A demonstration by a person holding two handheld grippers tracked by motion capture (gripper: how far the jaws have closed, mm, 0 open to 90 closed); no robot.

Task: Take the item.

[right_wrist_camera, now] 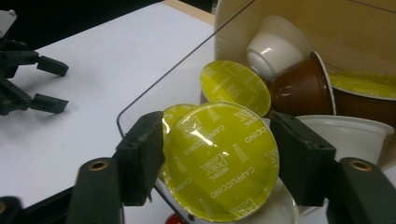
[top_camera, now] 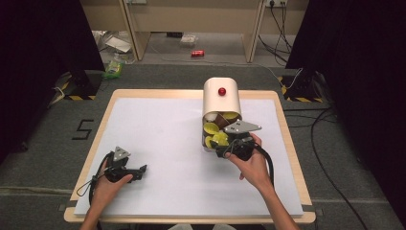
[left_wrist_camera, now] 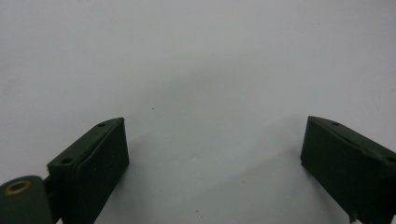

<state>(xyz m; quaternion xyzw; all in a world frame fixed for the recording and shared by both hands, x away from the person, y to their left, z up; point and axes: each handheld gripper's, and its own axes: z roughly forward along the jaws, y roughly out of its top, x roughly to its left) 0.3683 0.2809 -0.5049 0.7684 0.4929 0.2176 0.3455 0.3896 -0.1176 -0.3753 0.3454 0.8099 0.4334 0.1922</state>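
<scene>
A cream dispenser (top_camera: 221,103) with a red knob (top_camera: 222,91) stands at the back right of the white table sheet (top_camera: 163,139). Its clear front tray (right_wrist_camera: 140,100) holds several coffee capsules: yellow-lidded, brown (right_wrist_camera: 303,88) and white (right_wrist_camera: 275,46). My right gripper (top_camera: 224,146) (right_wrist_camera: 219,149) is at the tray's front, and its jaws press both sides of a yellow-lidded Cappuccino capsule (right_wrist_camera: 219,168). My left gripper (top_camera: 143,171) (left_wrist_camera: 212,154) rests open on the sheet at the front left, with nothing between its jaws.
A wooden rim (top_camera: 287,139) borders the table. Behind the held capsule stands a second yellow lid (right_wrist_camera: 236,86). On the floor beyond the table lie a red can (top_camera: 197,53), cables (top_camera: 321,124) and bags. Dark curtains hang on both sides.
</scene>
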